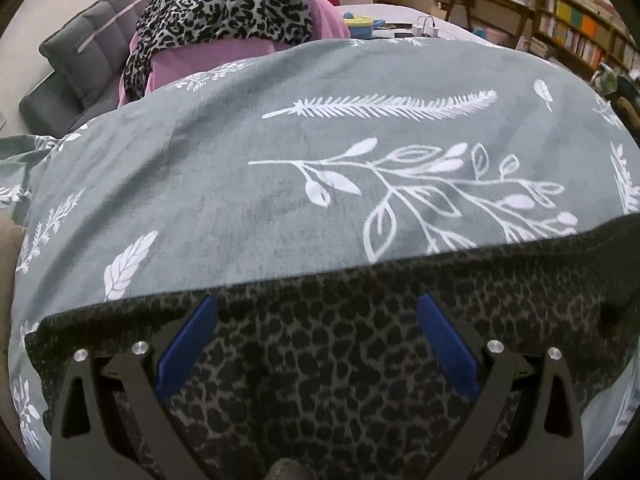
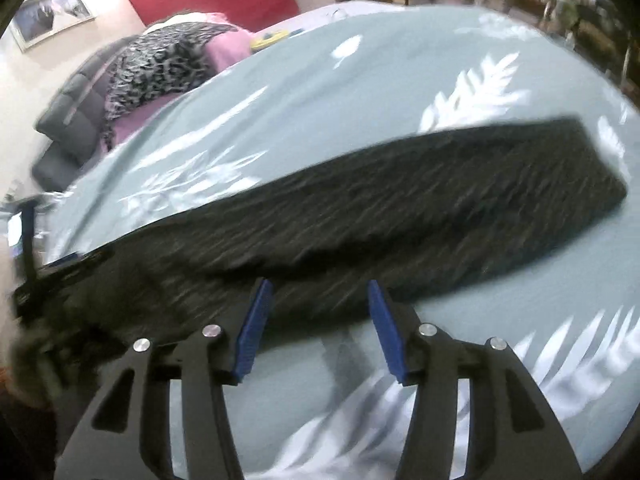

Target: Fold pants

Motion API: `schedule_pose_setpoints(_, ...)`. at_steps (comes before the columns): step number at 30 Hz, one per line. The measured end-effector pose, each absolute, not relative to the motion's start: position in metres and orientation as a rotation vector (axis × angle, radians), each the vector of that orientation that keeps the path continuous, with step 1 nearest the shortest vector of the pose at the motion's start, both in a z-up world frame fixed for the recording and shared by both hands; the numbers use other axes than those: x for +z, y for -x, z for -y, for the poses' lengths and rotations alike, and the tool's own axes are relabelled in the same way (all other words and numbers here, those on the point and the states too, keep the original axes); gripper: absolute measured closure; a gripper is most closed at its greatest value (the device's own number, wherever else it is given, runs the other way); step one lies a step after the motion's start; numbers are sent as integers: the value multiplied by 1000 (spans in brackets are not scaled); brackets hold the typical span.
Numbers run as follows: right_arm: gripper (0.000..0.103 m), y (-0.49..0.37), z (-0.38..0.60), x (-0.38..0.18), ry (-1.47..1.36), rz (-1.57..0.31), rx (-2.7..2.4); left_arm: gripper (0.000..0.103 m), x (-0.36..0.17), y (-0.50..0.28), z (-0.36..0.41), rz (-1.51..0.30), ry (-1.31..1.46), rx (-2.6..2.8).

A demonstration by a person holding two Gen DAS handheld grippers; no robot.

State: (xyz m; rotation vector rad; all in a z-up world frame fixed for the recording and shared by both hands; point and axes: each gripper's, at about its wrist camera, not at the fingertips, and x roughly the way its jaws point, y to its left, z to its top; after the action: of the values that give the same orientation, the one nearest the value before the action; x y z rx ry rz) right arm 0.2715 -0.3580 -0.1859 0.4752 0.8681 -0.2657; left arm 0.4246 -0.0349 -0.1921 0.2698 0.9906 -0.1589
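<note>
The leopard-print pants (image 1: 328, 360) lie flat on a grey-green bedspread with white leaf prints (image 1: 280, 184). My left gripper (image 1: 318, 308) is open, its blue pads (image 1: 188, 344) spread wide just above the pants near their far edge. In the right wrist view the pants (image 2: 360, 216) stretch as a long dark strip across the bedspread (image 2: 360, 92), blurred by motion. My right gripper (image 2: 320, 292) is open and empty at the pants' near edge. The left gripper (image 2: 52, 268) shows dimly at the pants' left end.
A pile of clothes, leopard-print (image 1: 228, 12) over pink (image 1: 224, 60), sits at the far end of the bed. A grey cushioned seat (image 1: 80, 60) stands at the left. A toy (image 1: 360, 24) and a bookshelf (image 1: 584, 28) are beyond.
</note>
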Motion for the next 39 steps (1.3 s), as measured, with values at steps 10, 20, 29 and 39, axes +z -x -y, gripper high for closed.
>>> schedule_pose_setpoints(10,51,-294,405,-199,-328,-994,-427,5,-211,-437,15,-1065,-215,-98)
schedule_pose_setpoints(20,48,-335,398,-207,-314,-984,-316,5,-195,-420,16,-1035,-222,-109)
schedule_pose_setpoints(29,48,-300,395,-179,-343,-935,-295,5,-169,-374,-31,-1014,-165,-84)
schedule_pose_setpoints(39,48,-140,432,-166,-399,-920,-517,5,-165,-292,-29,-1050,-192,-155)
